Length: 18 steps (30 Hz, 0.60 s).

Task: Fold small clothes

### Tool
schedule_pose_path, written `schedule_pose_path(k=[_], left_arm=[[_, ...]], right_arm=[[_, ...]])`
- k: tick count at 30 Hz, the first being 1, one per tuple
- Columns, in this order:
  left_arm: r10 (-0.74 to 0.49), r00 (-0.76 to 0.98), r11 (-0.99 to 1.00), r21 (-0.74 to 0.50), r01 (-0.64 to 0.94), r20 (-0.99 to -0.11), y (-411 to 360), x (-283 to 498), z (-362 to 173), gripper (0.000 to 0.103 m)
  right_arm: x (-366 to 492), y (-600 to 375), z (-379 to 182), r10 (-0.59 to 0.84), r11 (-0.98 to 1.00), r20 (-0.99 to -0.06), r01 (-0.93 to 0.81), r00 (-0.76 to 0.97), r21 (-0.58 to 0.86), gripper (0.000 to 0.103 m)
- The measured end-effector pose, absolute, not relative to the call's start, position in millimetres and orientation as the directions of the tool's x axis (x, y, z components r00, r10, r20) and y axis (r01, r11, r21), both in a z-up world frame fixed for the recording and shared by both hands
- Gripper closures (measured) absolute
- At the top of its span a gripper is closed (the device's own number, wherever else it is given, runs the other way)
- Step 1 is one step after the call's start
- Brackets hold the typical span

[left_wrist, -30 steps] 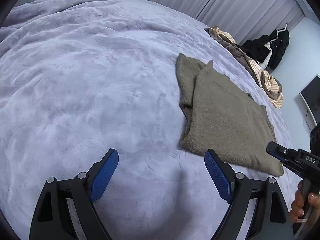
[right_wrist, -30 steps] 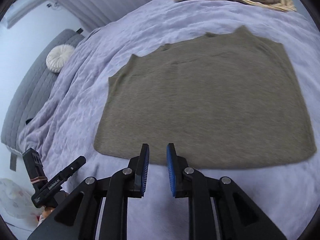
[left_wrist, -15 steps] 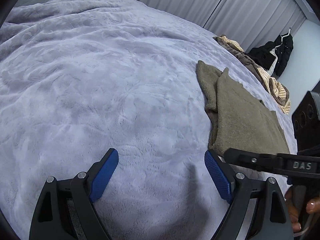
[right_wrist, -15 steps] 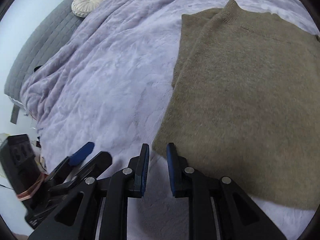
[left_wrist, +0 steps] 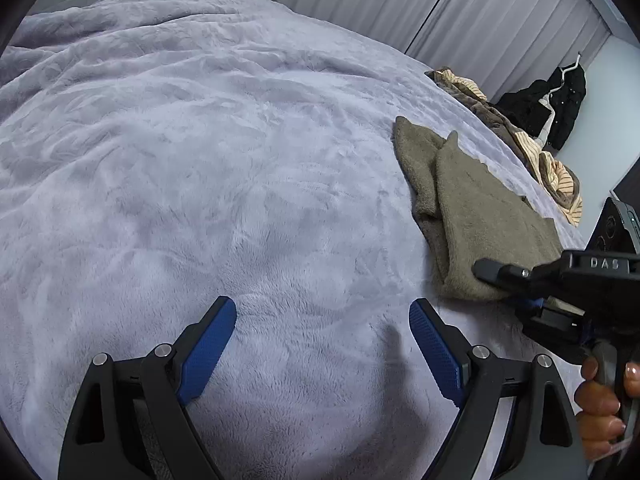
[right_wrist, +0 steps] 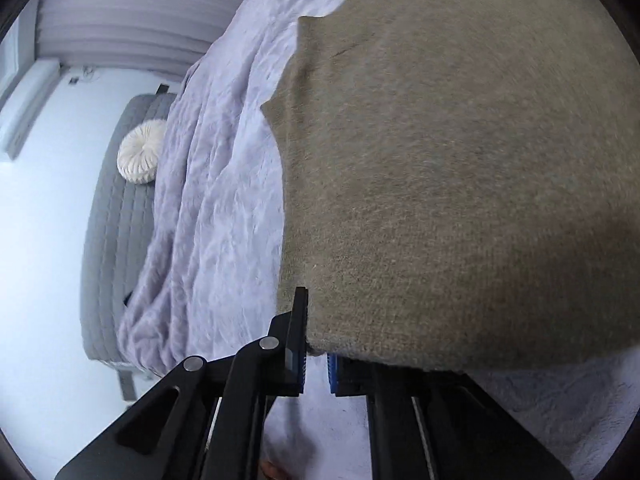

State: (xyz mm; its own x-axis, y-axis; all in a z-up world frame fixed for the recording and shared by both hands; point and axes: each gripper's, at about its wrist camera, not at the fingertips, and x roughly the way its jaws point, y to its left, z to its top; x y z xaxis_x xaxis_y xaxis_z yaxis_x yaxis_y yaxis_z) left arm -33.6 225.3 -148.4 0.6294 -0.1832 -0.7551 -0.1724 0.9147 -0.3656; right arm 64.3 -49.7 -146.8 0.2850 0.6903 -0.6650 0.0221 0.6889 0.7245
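A folded olive-brown knit garment [left_wrist: 476, 208] lies on the lilac blanket at the right of the left wrist view, and fills most of the right wrist view [right_wrist: 460, 168]. My left gripper [left_wrist: 322, 344] is open and empty, hovering over bare blanket to the left of the garment. My right gripper [right_wrist: 317, 344] is at the garment's near corner with its jaws a narrow gap apart; one finger lies under the fabric edge and is hidden, the other finger [right_wrist: 298, 328] is beside it. The right gripper also shows in the left wrist view [left_wrist: 504, 276], reaching onto the corner.
The lilac fleece blanket [left_wrist: 200, 160] covers the bed. A heap of striped and brown clothes [left_wrist: 532, 148] lies at the far right edge. A round cream cushion [right_wrist: 140, 156] rests against the grey headboard. Dark clothes [left_wrist: 560, 108] hang by the curtains.
My right gripper has rolled sideways and moved in onto the garment's near corner, slipping one finger under the edge. My left gripper has stayed open over the blanket, shifting slightly.
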Motion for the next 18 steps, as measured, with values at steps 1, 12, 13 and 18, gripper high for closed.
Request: schedule_pose_path(k=[1, 12, 13, 18], left_arm=[[-0.176, 0.626, 0.919, -0.355, -0.172, -0.76, 223.8, -32.8, -149.3, 0.011], [-0.129, 0.586, 0.956, -0.258, -0.141, -0.8, 206.9, -25.0, -150.6, 0.003], [-0.12, 0.58, 0.959, -0.246, -0.142, -0.806, 205.5, -24.4, -149.5, 0.003], [-0.117, 0.569, 0.96, -0.24, -0.146, -0.814, 202.8, -24.0, -135.7, 0.003]], right_arm=[[63.0, -45.9, -152.0, 0.671, 0.717, -0.697, 0.014, 0.254, 0.696, 0.095], [27.3, -34.8, -134.4, 0.598, 0.799, -0.785, -0.198, 0.161, 0.568, 0.091], [21.9, -40.6, -129.0, 0.592, 0.803, -0.787, -0.215, 0.174, 0.556, 0.091], [1.9, -87.3, -111.6, 0.582, 0.813, -0.778, -0.199, 0.237, 0.548, 0.073]])
